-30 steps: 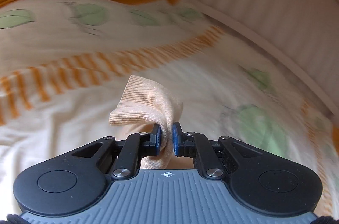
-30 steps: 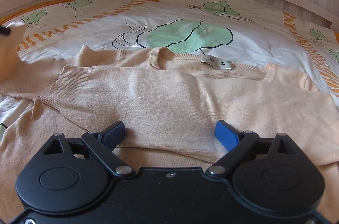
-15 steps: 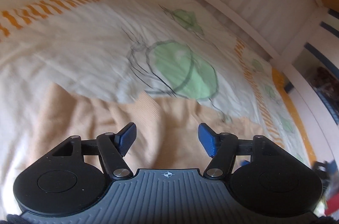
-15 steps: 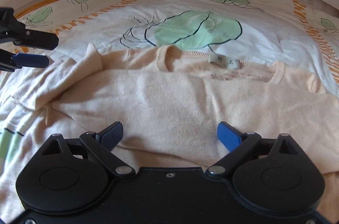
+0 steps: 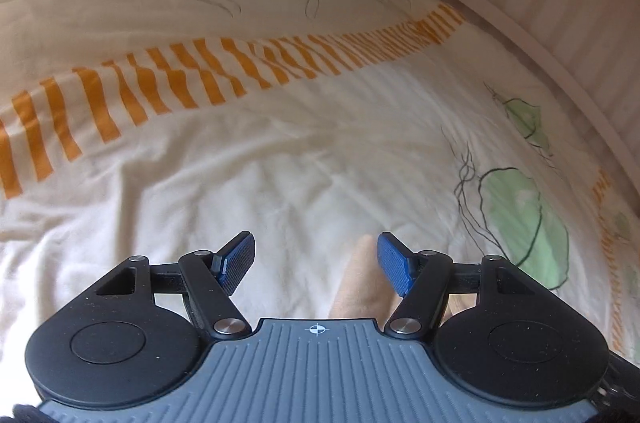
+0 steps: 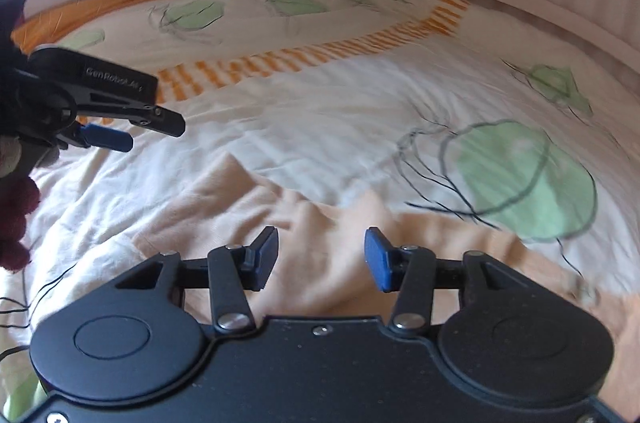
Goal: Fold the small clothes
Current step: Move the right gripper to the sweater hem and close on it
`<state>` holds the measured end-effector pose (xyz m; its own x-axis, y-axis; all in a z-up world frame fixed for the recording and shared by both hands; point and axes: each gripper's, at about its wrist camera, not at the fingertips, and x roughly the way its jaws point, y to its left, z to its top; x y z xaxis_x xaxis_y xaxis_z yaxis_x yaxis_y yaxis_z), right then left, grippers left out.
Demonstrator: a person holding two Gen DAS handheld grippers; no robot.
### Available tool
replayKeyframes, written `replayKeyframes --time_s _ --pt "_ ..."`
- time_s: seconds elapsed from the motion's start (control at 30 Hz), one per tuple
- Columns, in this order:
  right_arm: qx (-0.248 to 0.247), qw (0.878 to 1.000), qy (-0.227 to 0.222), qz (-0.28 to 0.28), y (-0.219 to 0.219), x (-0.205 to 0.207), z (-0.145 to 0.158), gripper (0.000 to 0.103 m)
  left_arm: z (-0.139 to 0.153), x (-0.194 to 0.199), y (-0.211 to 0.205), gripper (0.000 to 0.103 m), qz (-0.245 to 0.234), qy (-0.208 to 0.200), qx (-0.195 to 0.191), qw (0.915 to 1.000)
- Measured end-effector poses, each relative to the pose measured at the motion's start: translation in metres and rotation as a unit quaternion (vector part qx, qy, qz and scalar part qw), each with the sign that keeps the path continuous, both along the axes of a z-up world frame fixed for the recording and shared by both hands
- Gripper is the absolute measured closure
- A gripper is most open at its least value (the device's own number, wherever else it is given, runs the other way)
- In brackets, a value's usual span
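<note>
My right gripper (image 6: 321,259), jaws half-closed and empty, hovers right over the peach sweater (image 6: 320,223); left gripper (image 5: 316,263), jaws spread and empty, sits off its left edge.

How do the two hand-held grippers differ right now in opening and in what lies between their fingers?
The left hand-held gripper stands wider than the right hand-held gripper, whose jaws have just been closing. The left frames mostly duvet; the right frames the peach sweater. Neither grips anything.
</note>
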<state>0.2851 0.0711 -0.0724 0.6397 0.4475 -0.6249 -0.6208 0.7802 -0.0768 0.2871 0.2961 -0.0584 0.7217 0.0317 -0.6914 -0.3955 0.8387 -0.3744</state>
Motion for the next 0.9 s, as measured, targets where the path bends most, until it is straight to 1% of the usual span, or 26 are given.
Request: replayKeyframes --time_s 0.07,0.17,0.2,0.23,0.27,0.3,0.37,0.47,0.53,0.63,0.7,0.73,0.77,0.8,0.83,0.87,0.9 --pt "-0.014 1.000 0.008 -0.001 0.019 0.008 -0.008 0.048 -0.002 0.002 0.000 0.037 -0.009 0.003 -0.009 0.9999" --pt "-0.037 0.999 0.027 -0.019 0.031 0.021 -0.021 0.048 0.001 0.001 -0.007 0.037 -0.022 0.000 0.005 0.9998" --pt "-0.042 0.998 0.037 -0.022 0.032 0.025 -0.025 0.059 0.001 0.002 -0.009 0.037 -0.027 0.000 0.009 0.9996" --pt "-0.041 0.998 0.043 -0.021 0.030 0.026 -0.028 0.097 0.000 0.002 -0.010 0.037 -0.032 0.002 0.013 0.9994" --pt "-0.037 0.998 0.047 -0.024 0.027 0.026 -0.029 0.094 0.000 0.002 -0.012 0.037 -0.034 0.003 0.016 0.9993" --pt "-0.025 0.998 0.048 -0.028 0.022 0.025 -0.026 0.095 -0.001 0.002 -0.012 0.037 -0.035 0.005 0.017 0.9993" --pt "0.015 0.998 0.046 -0.049 0.001 0.021 -0.012 0.095 -0.001 0.001 -0.012 0.037 -0.035 0.004 0.013 0.9993" --pt "0.065 0.994 0.032 -0.087 -0.040 0.012 0.012 0.095 0.001 0.001 -0.015 0.037 -0.041 -0.002 0.014 0.9990" --pt "0.086 0.990 0.028 -0.111 -0.072 0.006 0.023 0.095 0.002 0.002 -0.022 0.037 -0.058 -0.005 0.011 0.9982" --pt "0.097 0.983 0.045 -0.148 -0.119 -0.001 0.025 0.095 0.001 0.004 -0.034 0.037 -0.086 -0.006 -0.006 0.9963" --pt "0.083 0.981 0.058 -0.168 -0.144 -0.006 0.018 0.094 0.000 0.006 -0.044 0.037 -0.106 -0.002 0.001 0.9944" --pt "0.076 0.980 0.071 -0.171 -0.153 -0.008 0.012 0.092 0.000 0.007 -0.048 0.037 -0.114 0.000 0.006 0.9935" --pt "0.075 0.978 0.089 -0.171 -0.161 -0.009 0.005 0.089 -0.002 0.008 -0.052 0.037 -0.122 0.003 0.011 0.9925" --pt "0.079 0.977 0.105 -0.170 -0.169 -0.010 -0.001 0.083 -0.003 0.008 -0.055 0.037 -0.127 0.006 0.014 0.9918" --pt "0.082 0.975 0.119 -0.171 -0.175 -0.011 -0.007 0.082 -0.005 0.009 -0.056 0.037 -0.131 0.009 0.015 0.9912" --pt "0.087 0.973 0.124 -0.176 -0.181 -0.012 -0.011 0.074 -0.006 0.009 -0.057 0.037 -0.133 0.012 0.016 0.9909" --pt "0.098 0.970 0.125 -0.183 -0.186 -0.013 -0.013 0.052 -0.008 0.010 -0.058 0.037 -0.135 0.015 0.017 0.9907"
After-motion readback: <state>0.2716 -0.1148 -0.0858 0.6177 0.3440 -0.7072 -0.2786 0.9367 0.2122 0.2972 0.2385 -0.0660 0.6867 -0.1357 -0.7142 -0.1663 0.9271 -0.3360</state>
